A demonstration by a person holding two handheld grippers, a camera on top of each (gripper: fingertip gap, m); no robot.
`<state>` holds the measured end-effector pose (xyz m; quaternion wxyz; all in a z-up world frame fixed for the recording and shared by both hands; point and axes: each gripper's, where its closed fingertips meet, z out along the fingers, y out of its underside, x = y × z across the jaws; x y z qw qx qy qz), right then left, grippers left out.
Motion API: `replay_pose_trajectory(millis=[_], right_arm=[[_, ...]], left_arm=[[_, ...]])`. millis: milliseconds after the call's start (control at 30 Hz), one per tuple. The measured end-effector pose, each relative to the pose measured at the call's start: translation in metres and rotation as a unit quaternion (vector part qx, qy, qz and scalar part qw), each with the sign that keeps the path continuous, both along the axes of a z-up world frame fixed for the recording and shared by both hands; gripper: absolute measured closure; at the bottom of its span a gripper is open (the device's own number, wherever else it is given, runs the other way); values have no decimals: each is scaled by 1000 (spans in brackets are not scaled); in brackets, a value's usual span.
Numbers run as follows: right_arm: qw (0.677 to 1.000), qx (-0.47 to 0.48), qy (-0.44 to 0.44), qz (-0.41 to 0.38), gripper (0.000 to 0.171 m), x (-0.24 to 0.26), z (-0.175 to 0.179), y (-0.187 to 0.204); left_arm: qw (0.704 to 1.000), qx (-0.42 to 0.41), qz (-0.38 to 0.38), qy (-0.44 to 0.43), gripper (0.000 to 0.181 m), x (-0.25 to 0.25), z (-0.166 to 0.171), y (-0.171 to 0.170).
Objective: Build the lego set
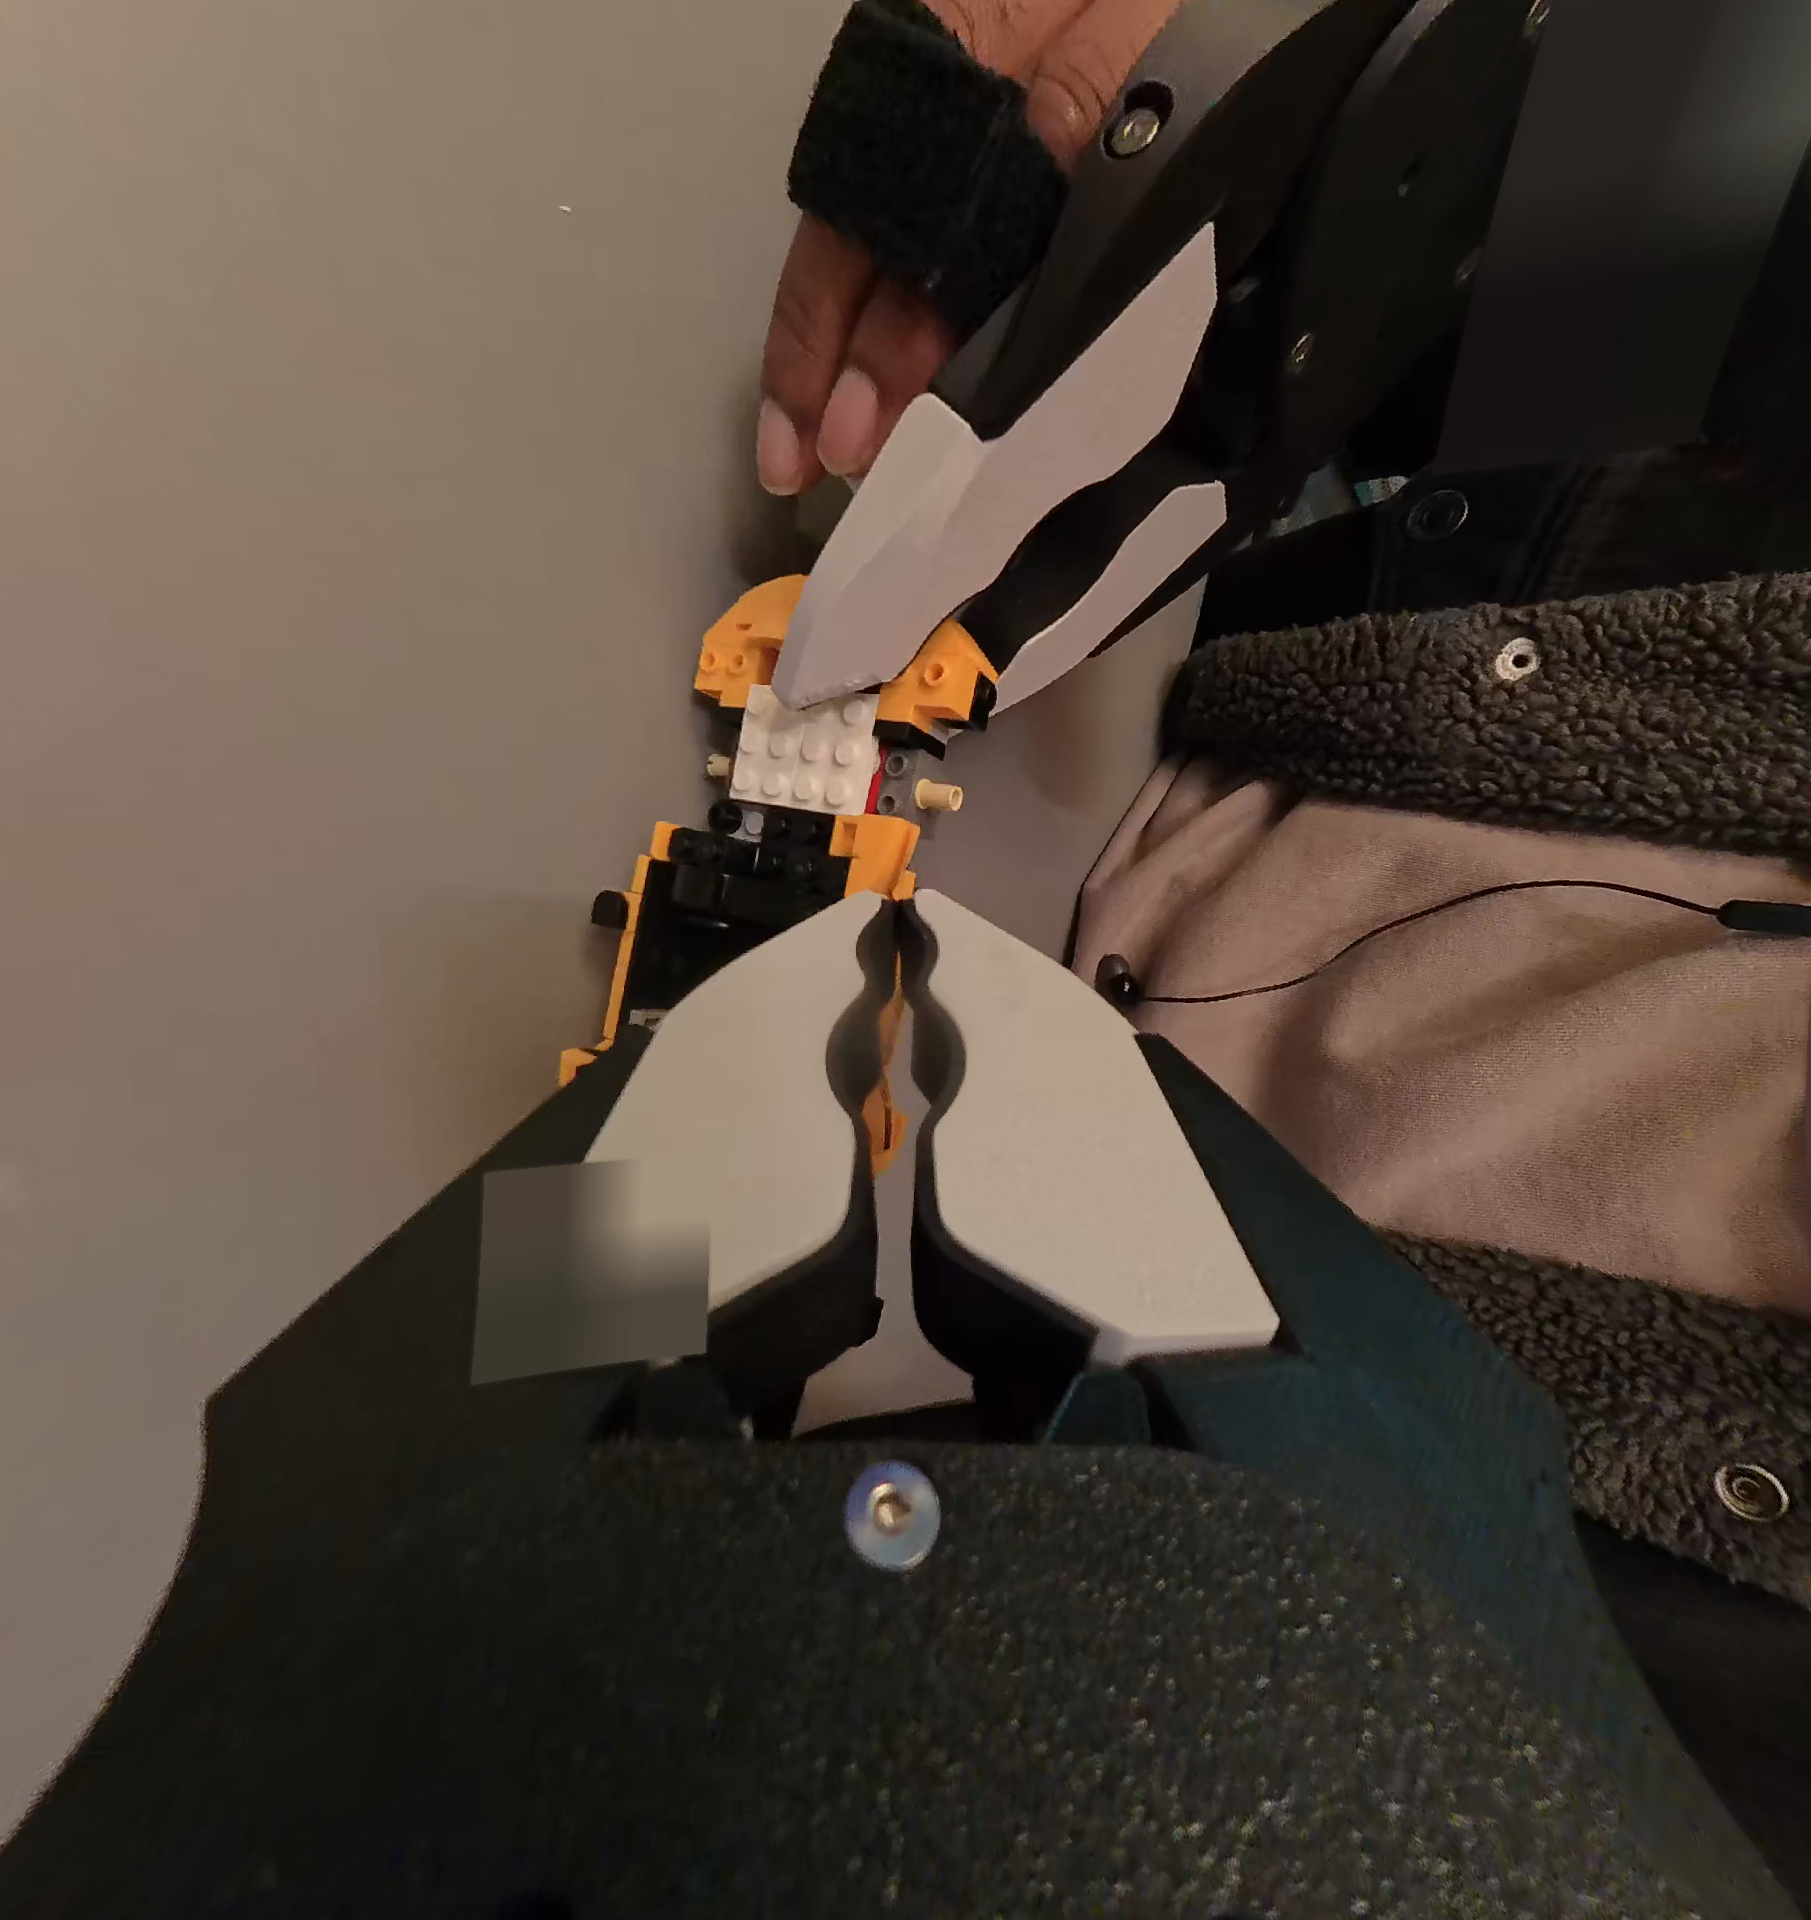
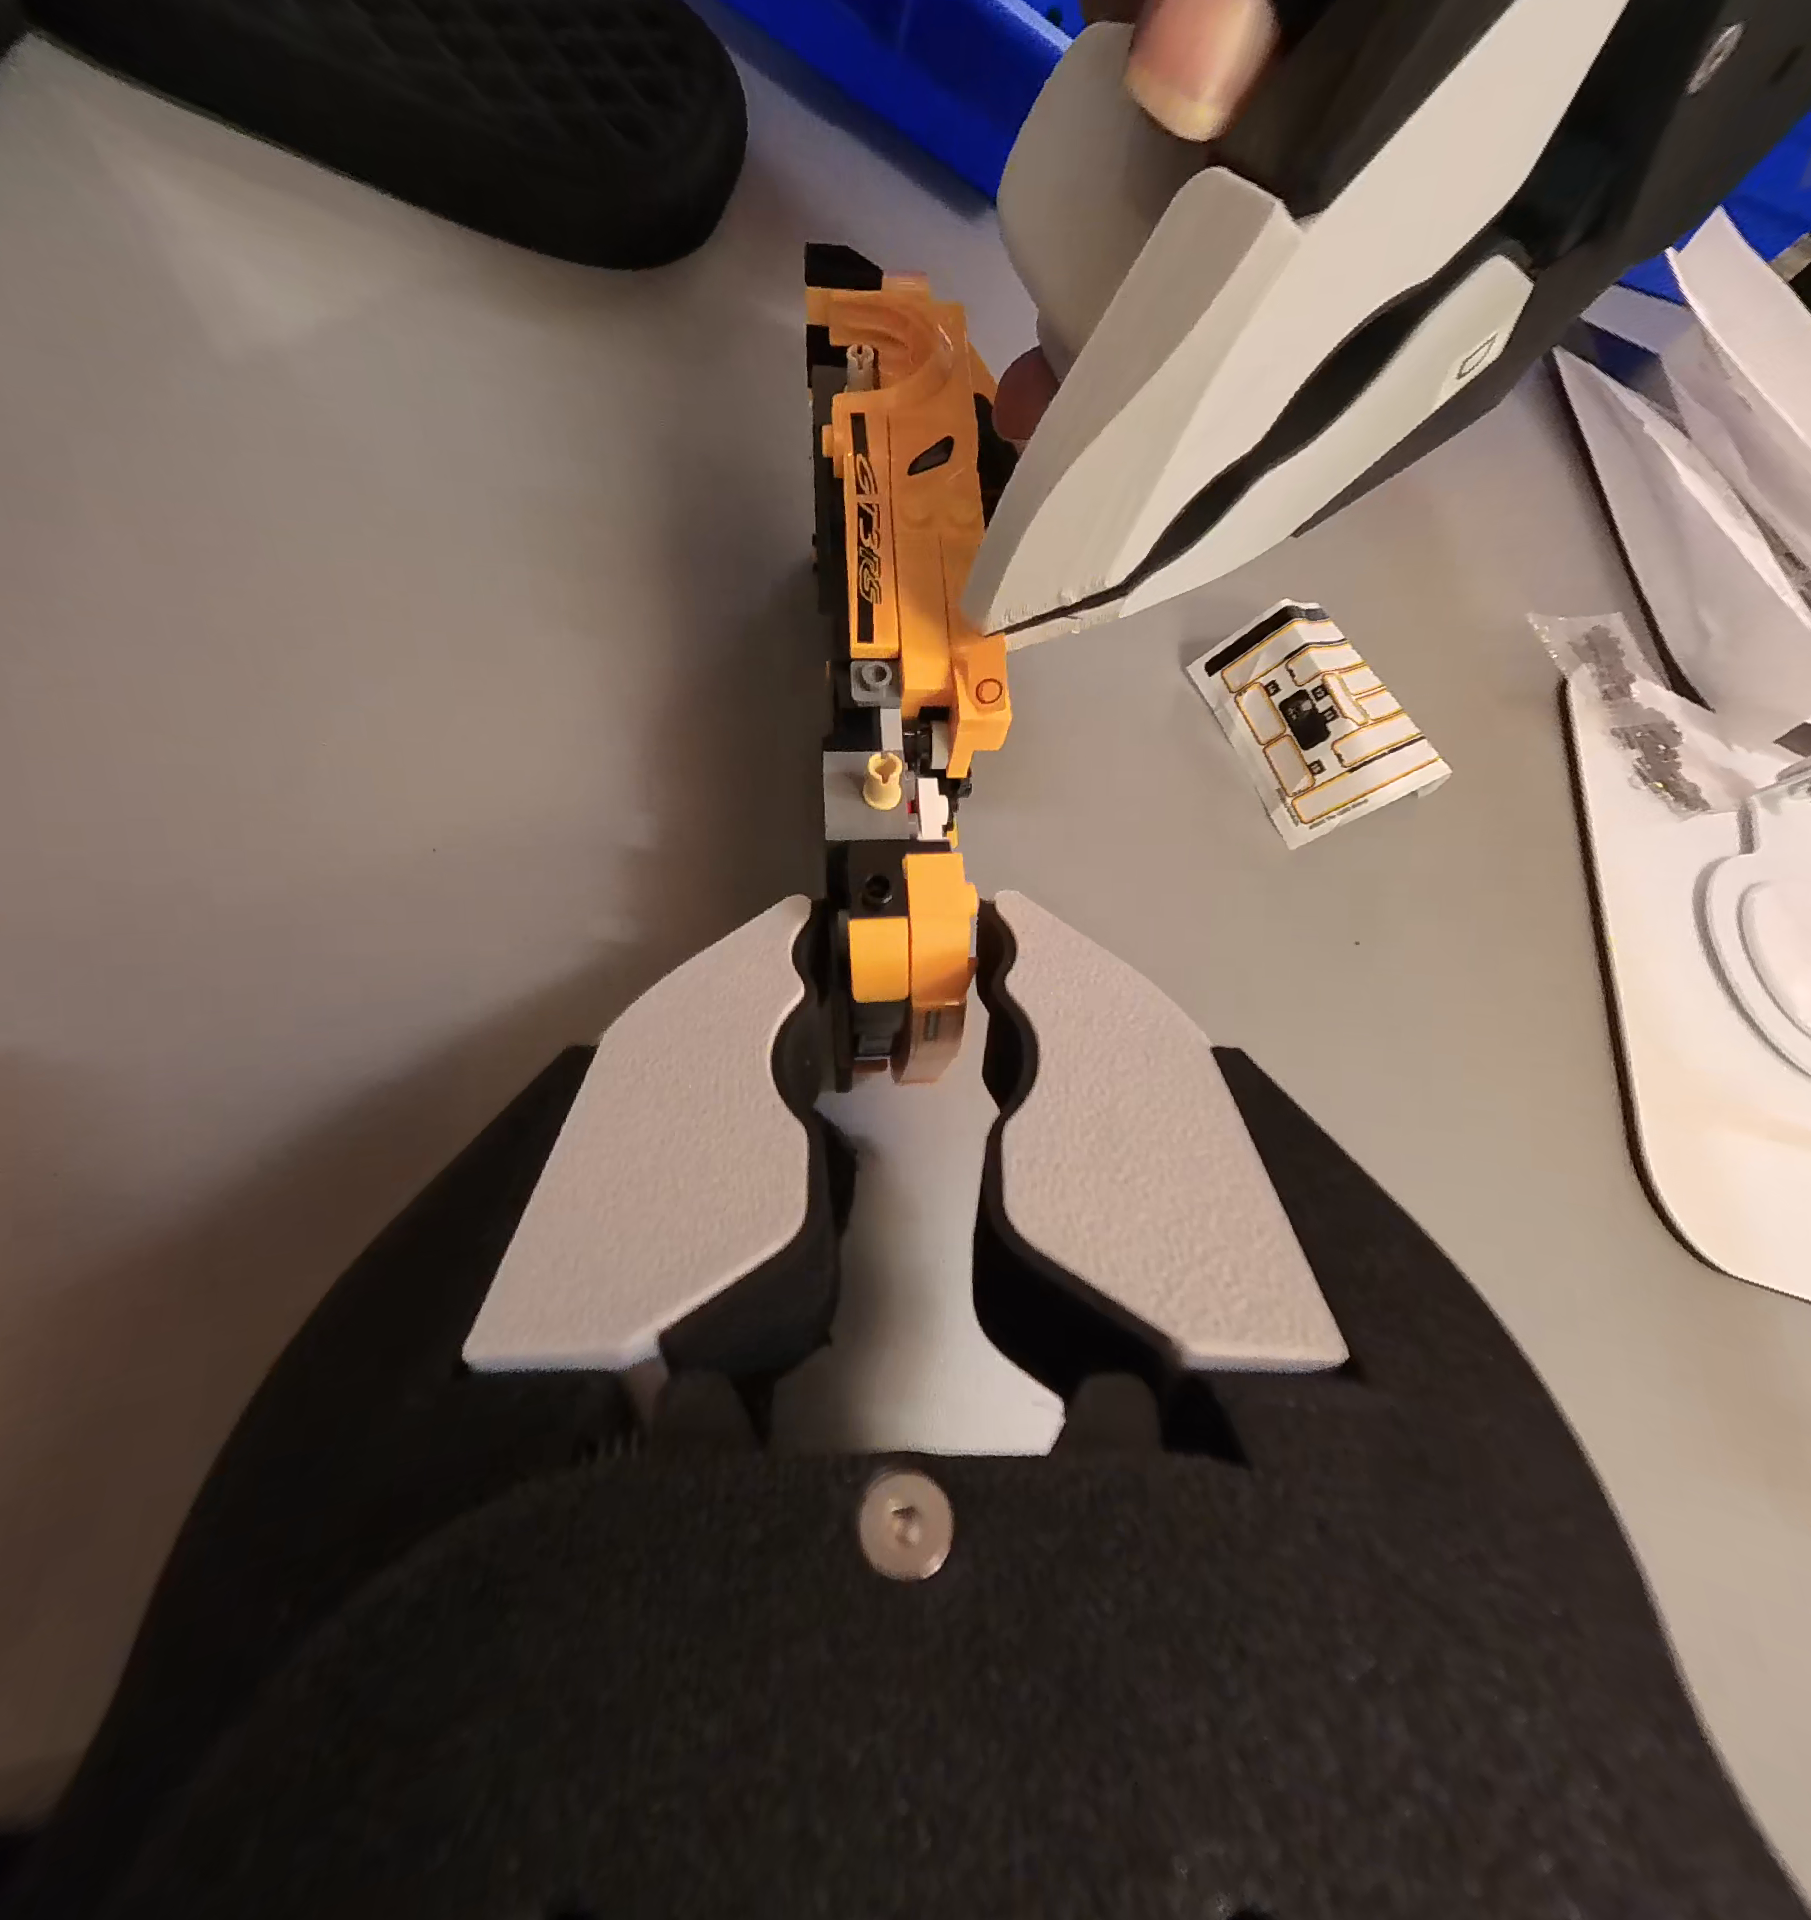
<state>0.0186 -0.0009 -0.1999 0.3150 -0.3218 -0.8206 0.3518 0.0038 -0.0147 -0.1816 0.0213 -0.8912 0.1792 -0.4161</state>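
Observation:
An orange and black lego car (image 2: pixel 906 499) lies with its lettered side towards the right wrist view. My right gripper (image 2: pixel 903 914) is shut on one end of it, a finger on each side. In the left wrist view the car (image 1: pixel 724 894) shows its top, with a white studded plate (image 1: pixel 802 758) near the end that the right gripper (image 1: pixel 922 691) clamps. My left gripper (image 1: pixel 899 912) is shut, its tips at the car's orange side. In the right wrist view the left gripper (image 2: pixel 1036 621) comes in from the upper right and its closed tips touch the orange side panel.
On the grey table (image 2: pixel 361 623) lie a small sticker sheet (image 2: pixel 1316 717), white papers and a plastic bag (image 2: pixel 1732 436), and a white board with a clear dish (image 2: pixel 1659 1091). A blue bin (image 2: pixel 880 62) and a black mesh object (image 2: pixel 413 125) are at the back. A person's jacket (image 1: pixel 1503 1039) is beside the car. Left and right tips are no more than a few centimetres apart.

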Motion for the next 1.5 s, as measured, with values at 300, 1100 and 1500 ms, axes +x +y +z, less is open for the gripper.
replay_pose_trajectory(millis=[300,1100,1500], right_arm=[[1000,-8,-12,-2,145,-4,-5,-1],[999,-29,-32,-15,145,-12,-12,-6],[999,-29,-36,-24,145,-11,-15,-6]], left_arm=[[1000,-6,6,1,181,2,-1,-2],[998,-36,46,26,181,1,-1,-8],[996,-48,67,41,181,5,1,-17]])
